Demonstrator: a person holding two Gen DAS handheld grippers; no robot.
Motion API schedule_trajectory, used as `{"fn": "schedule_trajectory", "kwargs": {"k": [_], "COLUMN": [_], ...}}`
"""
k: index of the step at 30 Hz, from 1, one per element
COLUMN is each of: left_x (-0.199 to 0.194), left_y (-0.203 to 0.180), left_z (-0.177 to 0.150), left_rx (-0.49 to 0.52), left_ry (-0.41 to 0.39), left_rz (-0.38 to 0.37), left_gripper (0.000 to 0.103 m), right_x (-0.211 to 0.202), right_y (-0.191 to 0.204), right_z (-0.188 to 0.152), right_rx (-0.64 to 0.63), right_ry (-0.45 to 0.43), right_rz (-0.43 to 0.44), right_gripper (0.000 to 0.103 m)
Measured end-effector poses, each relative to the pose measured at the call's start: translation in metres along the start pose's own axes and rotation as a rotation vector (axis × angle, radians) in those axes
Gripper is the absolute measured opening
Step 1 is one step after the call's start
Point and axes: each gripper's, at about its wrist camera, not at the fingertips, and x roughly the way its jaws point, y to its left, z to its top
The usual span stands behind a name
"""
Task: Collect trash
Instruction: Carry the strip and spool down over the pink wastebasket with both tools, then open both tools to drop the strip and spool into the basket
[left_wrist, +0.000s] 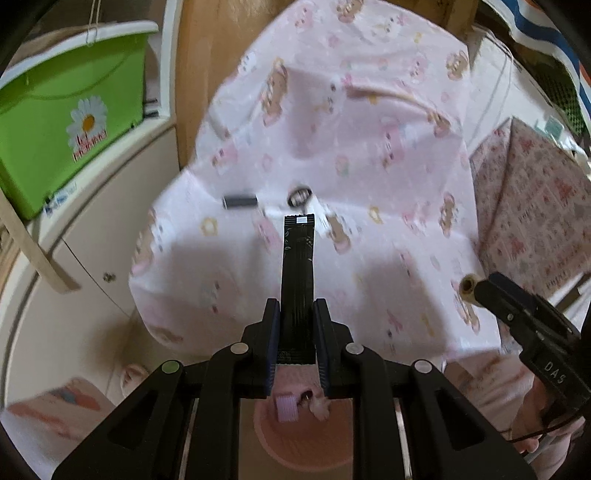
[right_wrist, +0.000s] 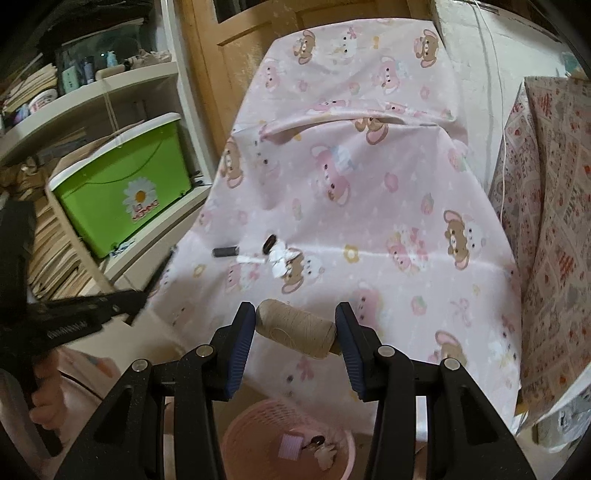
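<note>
Pink basket (right_wrist: 343, 448) low beneath your tongs, your left tongs (left_wrist: 295, 325) clamped on a black sachet (left_wrist: 298, 266), your right tongs (right_wrist: 295, 328) gripping a beige spool (right_wrist: 295, 326) end to end, beyond on the pink sheet (right_wrist: 369, 177) a dark tube (right_wrist: 224, 252), white scraps (right_wrist: 277, 261), green box (right_wrist: 122, 184) far left.

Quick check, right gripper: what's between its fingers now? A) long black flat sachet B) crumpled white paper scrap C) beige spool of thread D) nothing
C: in the right wrist view the right gripper is clamped on the beige spool of thread, held crosswise between the blue pads; the long black flat sachet sits in the left gripper, and the crumpled white paper scrap lies on the pink cartoon-print cloth.
</note>
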Motion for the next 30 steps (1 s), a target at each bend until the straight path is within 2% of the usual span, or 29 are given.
{"fn": "schedule_trajectory", "kwargs": {"k": [10, 16, 19, 30], "left_x": [0.027, 0.048, 0.060, 0.114], "left_y": [-0.012, -0.011, -0.014, -0.015], "left_z": [-0.048, -0.062, -0.067, -0.091], "left_rx": [0.059, 0.045, 0.056, 0.055], "left_ry": [0.151, 0.258, 0.299, 0.483], "left_rz": [-0.015, -0.060, -0.052, -0.040], "left_gripper": [0.017, 0.017, 0.017, 0.018], "right_x": [0.013, 0.028, 0.040, 0.090], "right_y": [0.008, 0.009, 0.011, 0.015], "right_z": [-0.032, -0.043, -0.050, -0.083], "right_rx": [-0.026, -0.008, 0.004, -0.005], "right_ry": [0.106, 0.185, 0.236, 0.436], "right_rz": [0.042, 0.081, 0.095, 0.035], "right_gripper": [0.047, 0.047, 0.048, 0.048]}}
